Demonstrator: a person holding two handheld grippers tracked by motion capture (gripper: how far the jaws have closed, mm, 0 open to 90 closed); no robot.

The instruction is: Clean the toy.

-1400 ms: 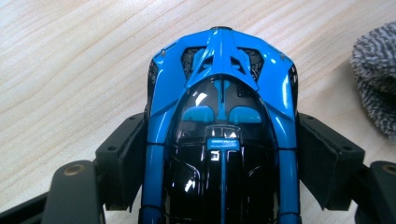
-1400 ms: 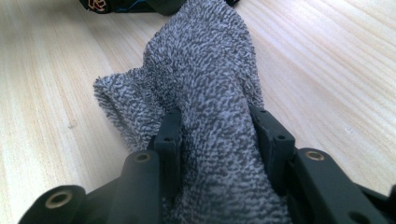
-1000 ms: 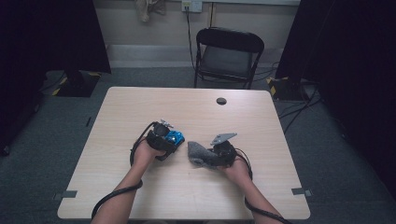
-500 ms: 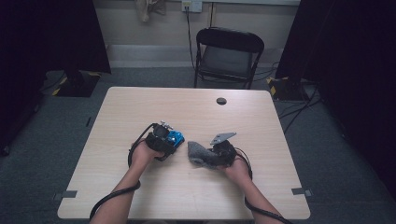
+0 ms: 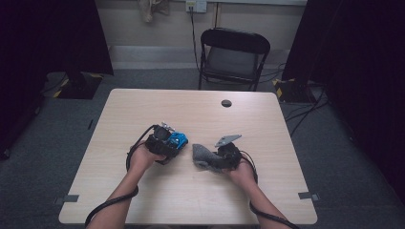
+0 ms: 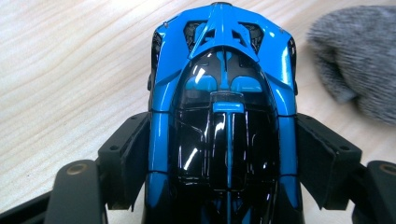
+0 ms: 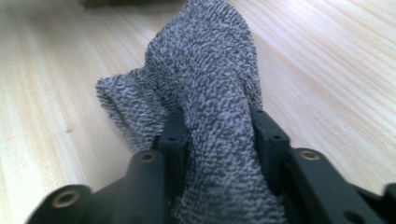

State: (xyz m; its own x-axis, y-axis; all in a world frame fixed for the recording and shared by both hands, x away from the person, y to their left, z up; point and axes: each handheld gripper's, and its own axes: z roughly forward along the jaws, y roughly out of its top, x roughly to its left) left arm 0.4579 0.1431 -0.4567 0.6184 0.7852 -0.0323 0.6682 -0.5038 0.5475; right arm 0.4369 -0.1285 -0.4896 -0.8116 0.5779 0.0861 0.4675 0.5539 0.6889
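Note:
A glossy blue and black toy car sits between the jaws of my left gripper. The jaws have just been closing, and their pads now press on the car's sides. In the high view the car pokes out of the left gripper left of the table's middle. My right gripper is shut on a bunched grey terry cloth, and its jaws have just been closing further on it. The cloth hangs out leftward from the right gripper, a short gap from the car.
The light wooden table carries a small black round disc near its far edge. A black folding chair stands behind the table. Cables trail from both grippers toward the near edge.

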